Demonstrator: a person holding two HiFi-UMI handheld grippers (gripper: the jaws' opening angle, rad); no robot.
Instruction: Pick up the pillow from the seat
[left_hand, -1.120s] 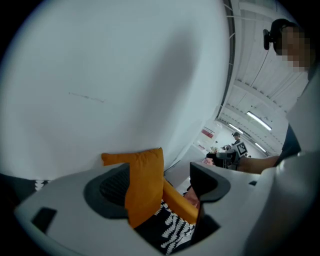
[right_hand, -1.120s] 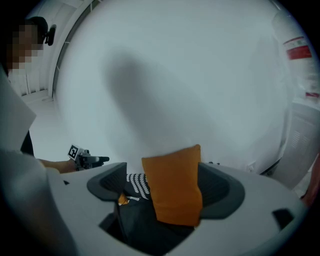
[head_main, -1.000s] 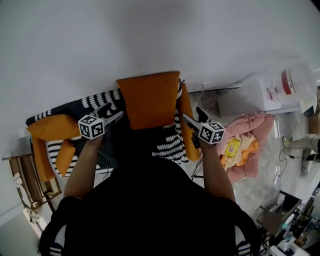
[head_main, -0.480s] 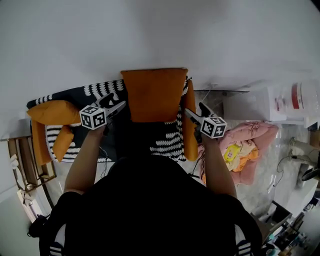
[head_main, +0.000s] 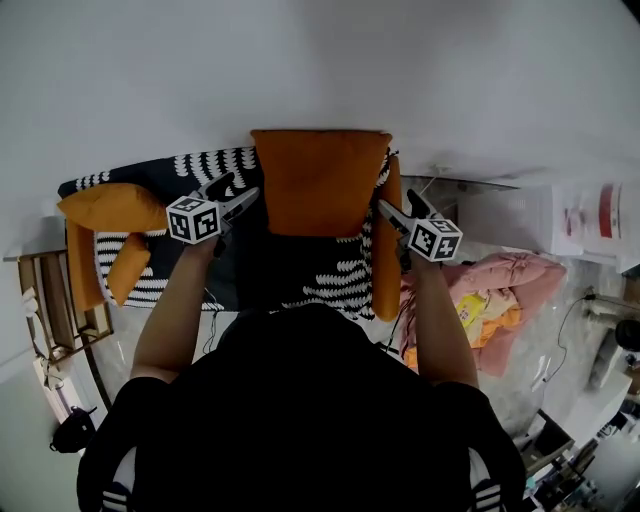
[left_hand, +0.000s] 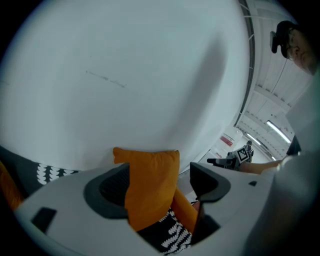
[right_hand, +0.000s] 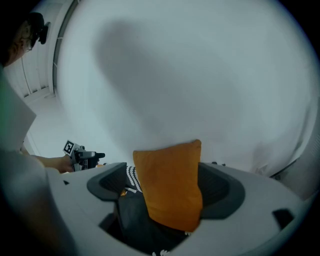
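White wall (head_main: 300, 70) fills the top half of the head view. Below it runs the seat (head_main: 335, 285), a sofa under a black-and-white patterned throw, with loose orange cushions (head_main: 105, 205) at its left end. A pink bundle of bedding (head_main: 510, 285) lies on the floor to its right.

Near the middle of the seat is the pillow (head_main: 320, 180), orange and square. It stands upright with its back to the wall, and as far as the head view shows it is not yet lifted.

Your left gripper (head_main: 240, 190) is at the pillow's left edge and your right gripper (head_main: 398, 203) is at its right edge, so the pillow sits between them. Both point forward and somewhat down.

In the left gripper view the jaws stand about half apart. The pillow fills the left side of the gap, close against one jaw. Open space shows beside the other jaw (the throw and an orange sofa arm are visible through it).

In the right gripper view the jaws stand wider. The pillow takes up most of the gap, with a dark strip of seat showing on one side. Neither pair is squeezing the fabric.

The approach looks done, with both sides of the pillow bracketed. Closing the jaws on it and raising it off the seat are still to come.
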